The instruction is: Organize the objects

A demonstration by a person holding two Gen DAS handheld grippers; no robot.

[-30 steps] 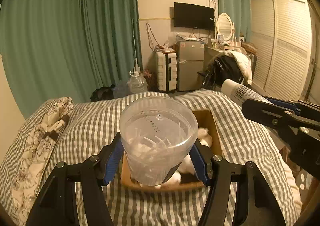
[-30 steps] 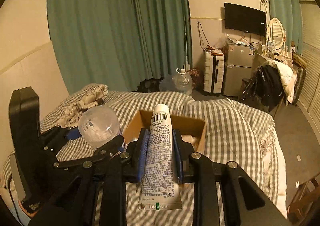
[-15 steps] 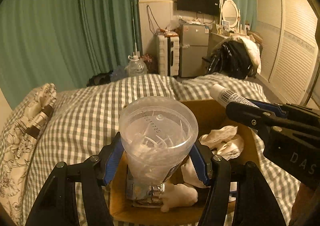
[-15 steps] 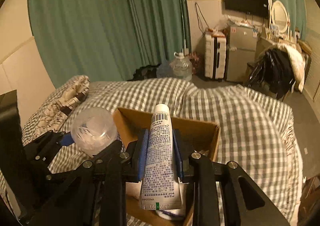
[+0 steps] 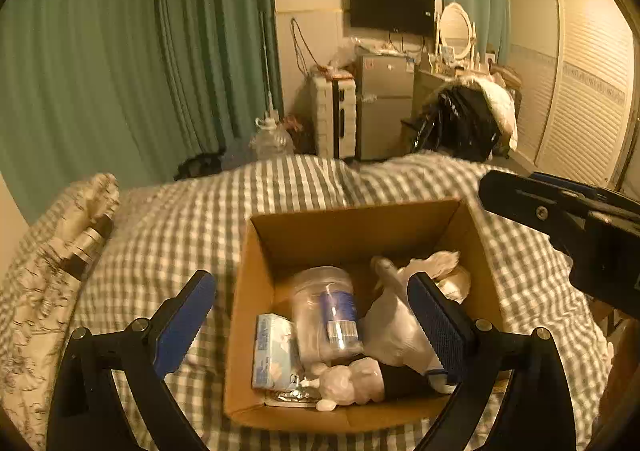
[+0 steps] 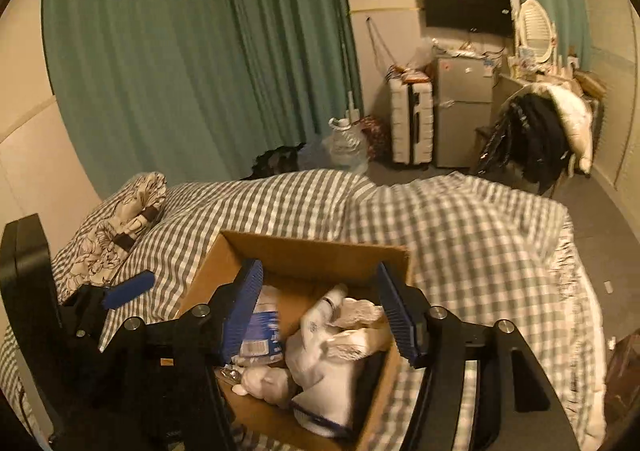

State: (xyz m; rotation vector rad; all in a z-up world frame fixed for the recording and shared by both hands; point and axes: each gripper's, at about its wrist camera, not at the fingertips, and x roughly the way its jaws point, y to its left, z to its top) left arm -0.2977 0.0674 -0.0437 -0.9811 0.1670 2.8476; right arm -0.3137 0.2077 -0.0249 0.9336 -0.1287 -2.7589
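An open cardboard box (image 5: 352, 227) sits on the checked bed. Inside lie a clear plastic jar (image 5: 320, 315) on its side, a white tube (image 5: 396, 327), a small blue-and-white pack (image 5: 272, 351), crumpled white things and a small white figure (image 5: 352, 387). My left gripper (image 5: 312, 315) is open and empty above the box's near side. My right gripper (image 6: 320, 311) is open and empty over the box (image 6: 312, 251); the tube (image 6: 320, 351) lies below it. The right gripper's body shows in the left wrist view (image 5: 568, 219).
The bed has a grey checked cover (image 5: 168, 235) and a floral pillow (image 5: 60, 251) at the left. Beyond the bed stand green curtains, a water jug (image 5: 272, 139), a white suitcase (image 5: 334, 115), a small fridge (image 5: 384, 103) and a chair with dark clothes (image 5: 464, 123).
Both grippers opened. The clear jar left my left gripper and the white tube left my right gripper; both now lie in the box. Both views have tipped down towards the box.
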